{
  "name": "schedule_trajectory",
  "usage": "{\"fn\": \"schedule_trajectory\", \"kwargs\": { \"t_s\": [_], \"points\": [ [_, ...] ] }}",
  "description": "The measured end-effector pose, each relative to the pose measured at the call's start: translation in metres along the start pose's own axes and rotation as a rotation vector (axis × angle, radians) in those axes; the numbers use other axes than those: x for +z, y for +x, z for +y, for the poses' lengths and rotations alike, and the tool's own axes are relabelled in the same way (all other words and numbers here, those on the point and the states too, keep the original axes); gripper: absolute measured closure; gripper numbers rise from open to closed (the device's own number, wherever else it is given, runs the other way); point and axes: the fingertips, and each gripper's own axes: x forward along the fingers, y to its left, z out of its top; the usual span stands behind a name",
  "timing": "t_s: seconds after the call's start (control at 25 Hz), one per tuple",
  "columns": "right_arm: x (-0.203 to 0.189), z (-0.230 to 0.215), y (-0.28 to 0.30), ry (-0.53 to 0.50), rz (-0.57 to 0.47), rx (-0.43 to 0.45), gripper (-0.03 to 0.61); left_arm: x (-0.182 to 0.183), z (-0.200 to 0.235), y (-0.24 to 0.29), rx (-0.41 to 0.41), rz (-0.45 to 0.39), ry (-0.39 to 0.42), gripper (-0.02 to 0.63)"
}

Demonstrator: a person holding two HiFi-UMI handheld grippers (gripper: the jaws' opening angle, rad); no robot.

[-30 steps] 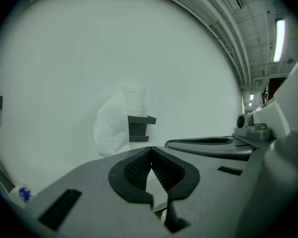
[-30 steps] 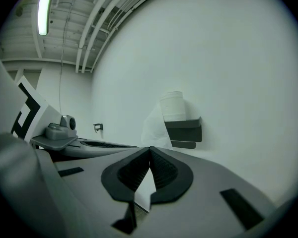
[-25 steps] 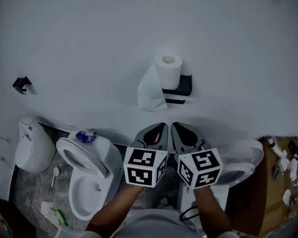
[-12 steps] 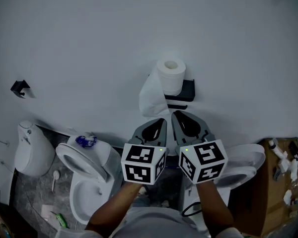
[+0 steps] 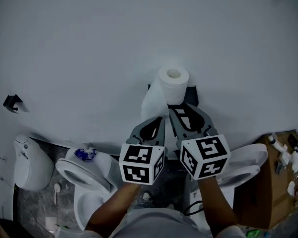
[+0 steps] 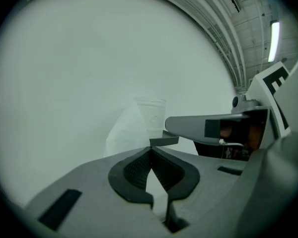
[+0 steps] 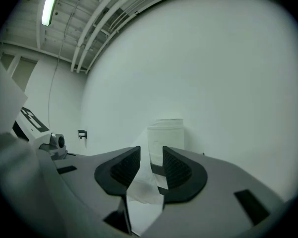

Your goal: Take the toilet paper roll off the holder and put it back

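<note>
"Two grippers are pointing at the roll (image 5: 173, 83). Where is it sitting?"

"Upright on the black holder (image 5: 192, 94) at the wall, centre of the head view, with its loose tail hanging at the left. Nothing is lifted yet."

"And the claws?"

"The right gripper (image 7: 150, 152) has just been opening. Its jaws are standing apart and empty, with the roll just ahead. The left gripper (image 6: 150, 150) is clenched on nothing."

"Next?"

"I'm judging this as the reach. The right jaws are probably needing more spread before straddling the roll, then closing and lifting."
</note>
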Motion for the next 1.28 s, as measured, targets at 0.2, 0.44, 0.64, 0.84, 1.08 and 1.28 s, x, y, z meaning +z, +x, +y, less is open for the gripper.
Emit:
{"fn": "schedule_trajectory", "kwargs": {
  "t_s": [0.2,0.44,0.64,0.84,1.08,1.28],
  "points": [
    [0.005,-0.007,0.014,0.004,-0.001,-0.050,0.418,0.003,0.010,0.006,-0.033,-0.002,0.002,0.611],
    [0.005,-0.011,0.029,0.034,0.005,-0.090,0.310,0.009,0.021,0.010,-0.065,-0.018,-0.008,0.611],
    [0.009,-0.018,0.038,0.049,0.003,-0.142,0.247,0.013,0.028,0.011,-0.091,-0.030,-0.007,0.611],
    [0.008,-0.021,0.049,0.059,0.021,-0.162,0.207,0.014,0.036,0.015,-0.109,-0.031,-0.010,0.610],
    [0.004,-0.025,0.060,0.079,0.041,-0.189,0.190,0.015,0.043,0.018,-0.126,-0.032,-0.009,0.611],
    [0.000,-0.028,0.067,0.092,0.058,-0.202,0.190,0.015,0.044,0.021,-0.143,-0.030,-0.006,0.611]
  ]
}}
